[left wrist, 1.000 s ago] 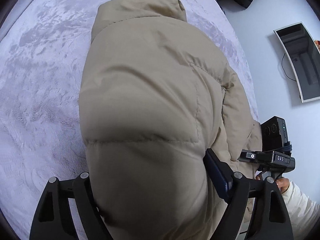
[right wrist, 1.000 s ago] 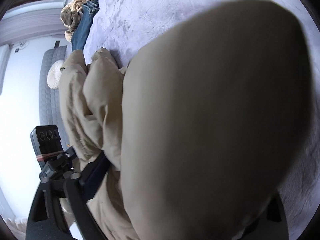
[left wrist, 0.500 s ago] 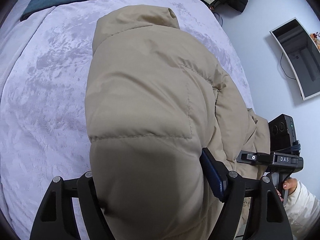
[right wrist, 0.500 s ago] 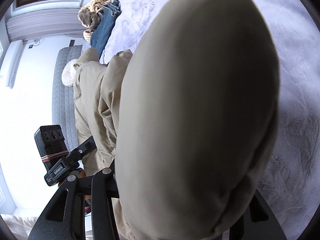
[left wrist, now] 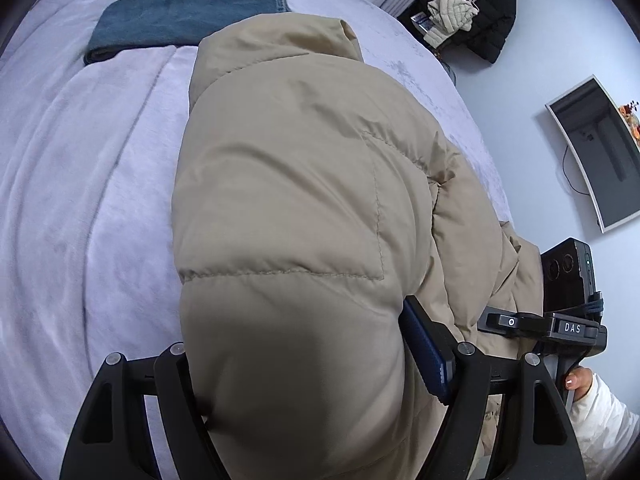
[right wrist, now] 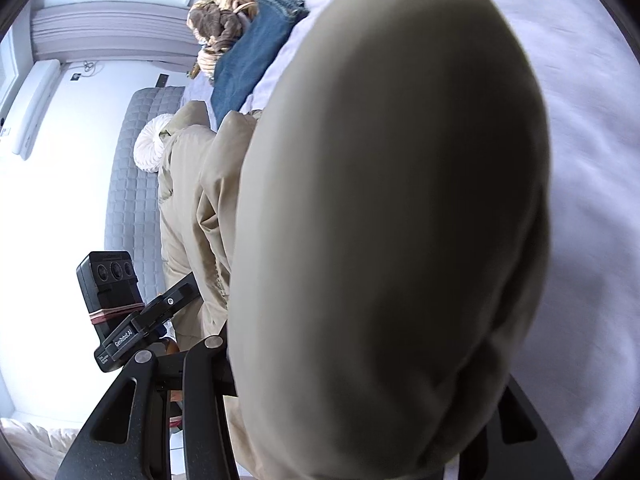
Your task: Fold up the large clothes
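Lavender bedspread (left wrist: 80,208) covers the bed, with folded jeans (left wrist: 176,20) at the far end. Tan puffer jacket (left wrist: 288,184) lies lengthwise across the near and middle bed. Left gripper (left wrist: 308,392) is clamped on a thick padded fold at the near end; its blue pad (left wrist: 426,354) presses the fabric. Right gripper (right wrist: 360,408) likewise grips a bulging fold that hides most of its view; its jaws tightened on that fabric moments ago. Recommended: carry both held edges level and together toward the far end, keeping the grip firm, since the slippery padding may spring open.
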{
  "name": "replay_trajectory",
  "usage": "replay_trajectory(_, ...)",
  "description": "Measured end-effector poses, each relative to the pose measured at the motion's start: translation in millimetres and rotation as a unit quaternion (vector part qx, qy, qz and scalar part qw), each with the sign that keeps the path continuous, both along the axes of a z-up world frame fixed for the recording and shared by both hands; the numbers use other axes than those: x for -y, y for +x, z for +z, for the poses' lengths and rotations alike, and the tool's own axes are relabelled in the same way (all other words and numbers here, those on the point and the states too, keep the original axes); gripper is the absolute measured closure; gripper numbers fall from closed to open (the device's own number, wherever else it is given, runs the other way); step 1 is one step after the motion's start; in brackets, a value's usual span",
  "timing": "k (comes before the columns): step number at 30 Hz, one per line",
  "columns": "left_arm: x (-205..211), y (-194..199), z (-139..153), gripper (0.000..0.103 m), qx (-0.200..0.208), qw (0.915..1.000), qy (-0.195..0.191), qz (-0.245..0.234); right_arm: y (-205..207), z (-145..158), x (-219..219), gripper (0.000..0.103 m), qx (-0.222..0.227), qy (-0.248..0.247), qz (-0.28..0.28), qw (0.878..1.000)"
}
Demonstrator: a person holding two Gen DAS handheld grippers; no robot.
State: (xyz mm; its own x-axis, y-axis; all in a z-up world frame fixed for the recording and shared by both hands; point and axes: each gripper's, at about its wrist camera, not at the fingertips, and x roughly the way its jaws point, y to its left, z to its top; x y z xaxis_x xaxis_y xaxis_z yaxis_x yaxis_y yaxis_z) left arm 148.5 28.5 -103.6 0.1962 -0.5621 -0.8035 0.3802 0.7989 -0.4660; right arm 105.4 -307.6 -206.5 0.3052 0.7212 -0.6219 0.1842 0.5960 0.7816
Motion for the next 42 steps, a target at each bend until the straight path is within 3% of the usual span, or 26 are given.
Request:
replay_trajectory(5,-47.6,55.4,-12.7,0.024,0.020,0.9991,0.015,0.034,61.4,-18.0,-45.8,0.052,0.013,0.004,0.016,1.000)
replay_trajectory(8,-64.6,82.2,-36.5,0.024,0.015,0.9977,0.033,0.057,93.6,-31.9,-70.4,0.052,0.012,-0.013,0.027,0.999)
replay_trajectory(12,-72.5,96.4,-66.3,0.023,-0.007,0.9964,0.031,0.078,120.1,-50.7,-84.8,0.051,0.001,-0.045,0.036,0.998)
replay_trajectory(15,-73.9,94.3,-73.6,0.022,-0.003,0.9968,0.027,0.075,124.9,-57.0,-82.3,0.044,-0.010,-0.057,0.032,0.998)
replay_trajectory(20,-77.5,88.3,-67.3,0.019,0.002,0.9957,0.049,0.079,104.4,-38.2,-72.2,0.030,-0.039,-0.126,0.039,0.990)
replay_trajectory(24,-90.4,79.0,-28.1,0.019,0.077,0.9908,0.049,0.100,94.1,6.5,-70.5,0.029,-0.025,-0.218,0.038,0.975)
replay_trajectory(27,-97.2,94.8,-14.5,0.019,0.117,0.9863,0.060,0.100,81.0,42.7,-52.2,0.030,0.013,-0.280,-0.022,0.960)
replay_trajectory(28,-96.5,101.6,-15.0,0.019,0.120,0.9854,0.065,0.102,90.7,55.4,-56.4,0.031,0.029,-0.293,-0.040,0.955)
replay_trajectory(31,-88.8,119.5,-25.7,0.019,0.110,0.9862,0.061,0.108,94.9,73.0,-53.2,0.066,0.079,-0.270,-0.052,0.958)
replay_trajectory(34,-63.7,130.4,-42.3,0.019,0.104,0.9876,0.075,0.090,128.9,62.3,-98.2,0.075,0.097,-0.258,-0.001,0.961)
replay_trajectory(37,-34.0,123.6,-49.6,0.019,0.124,0.9832,0.107,0.081,145.7,39.2,-129.0,0.078,0.088,-0.286,0.038,0.953)
replay_trajectory(39,-19.8,121.9,-50.2,0.019,0.129,0.9810,0.120,0.082,152.3,18.0,-132.1,0.079,0.066,-0.337,0.043,0.938)
replay_trajectory(42,-8.0,122.4,-53.8,0.016,0.127,0.9806,0.125,0.081,150.3,-18.5,-102.7,0.084,0.029,-0.327,0.020,0.944)
